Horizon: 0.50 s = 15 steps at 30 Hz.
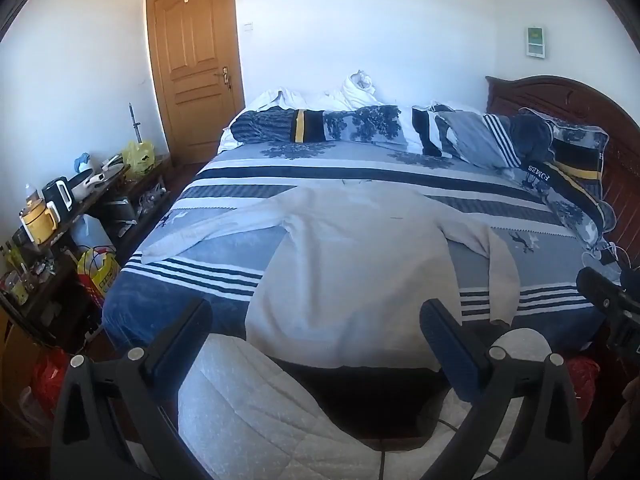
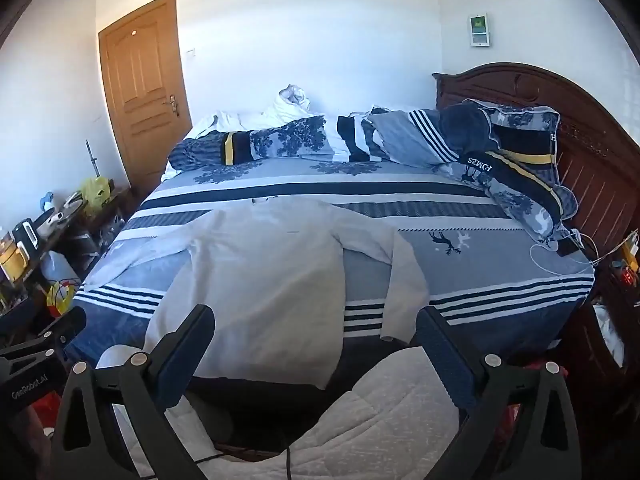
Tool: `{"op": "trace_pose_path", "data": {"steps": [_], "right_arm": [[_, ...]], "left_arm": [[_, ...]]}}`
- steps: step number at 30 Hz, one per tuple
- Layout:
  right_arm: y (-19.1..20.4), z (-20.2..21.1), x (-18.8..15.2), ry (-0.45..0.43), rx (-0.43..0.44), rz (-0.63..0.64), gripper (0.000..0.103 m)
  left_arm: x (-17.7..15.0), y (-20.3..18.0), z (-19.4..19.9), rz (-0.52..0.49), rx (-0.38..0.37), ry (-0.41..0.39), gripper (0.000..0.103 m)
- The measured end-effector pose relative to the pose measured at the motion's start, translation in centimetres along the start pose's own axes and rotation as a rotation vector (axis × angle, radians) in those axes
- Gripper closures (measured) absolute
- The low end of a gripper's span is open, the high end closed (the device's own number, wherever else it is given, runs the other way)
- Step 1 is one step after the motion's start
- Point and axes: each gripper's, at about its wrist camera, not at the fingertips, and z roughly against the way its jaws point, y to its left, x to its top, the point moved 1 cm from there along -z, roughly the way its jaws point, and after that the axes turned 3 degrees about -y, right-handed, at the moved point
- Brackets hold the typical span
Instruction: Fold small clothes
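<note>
A white long-sleeved top (image 1: 352, 264) (image 2: 264, 276) lies spread flat on the blue-and-white striped bed (image 1: 208, 300) (image 2: 480, 280). Its hem hangs over the near edge and its sleeves stretch out left and right. My left gripper (image 1: 318, 320) hovers in front of the bed's near edge, before the hem, open with nothing between its fingers. My right gripper (image 2: 316, 324) is also open and empty, held before the near edge at the top's right side. The right gripper's body (image 1: 612, 304) shows at the far right of the left wrist view, and the left gripper's body (image 2: 40, 344) at the far left of the right wrist view.
Pillows and a rolled duvet (image 1: 328, 128) (image 2: 280, 136) line the far side of the bed, by a dark wooden headboard (image 2: 560, 120). A cluttered side table (image 1: 60, 208) stands at the left near a wooden door (image 1: 196, 64). White quilted legs (image 1: 256, 408) (image 2: 384, 412) fill the foreground.
</note>
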Motion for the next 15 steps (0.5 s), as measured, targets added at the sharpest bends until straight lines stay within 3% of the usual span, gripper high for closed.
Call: {"op": "trace_pose_path", "data": {"steps": [15], "right_arm": [[1.4, 1.1, 1.7, 0.043, -0.016, 0.012, 0.001]], "left_arm": [[0.2, 0.2, 1.5, -0.042, -0.002, 0.001, 0.000]]}}
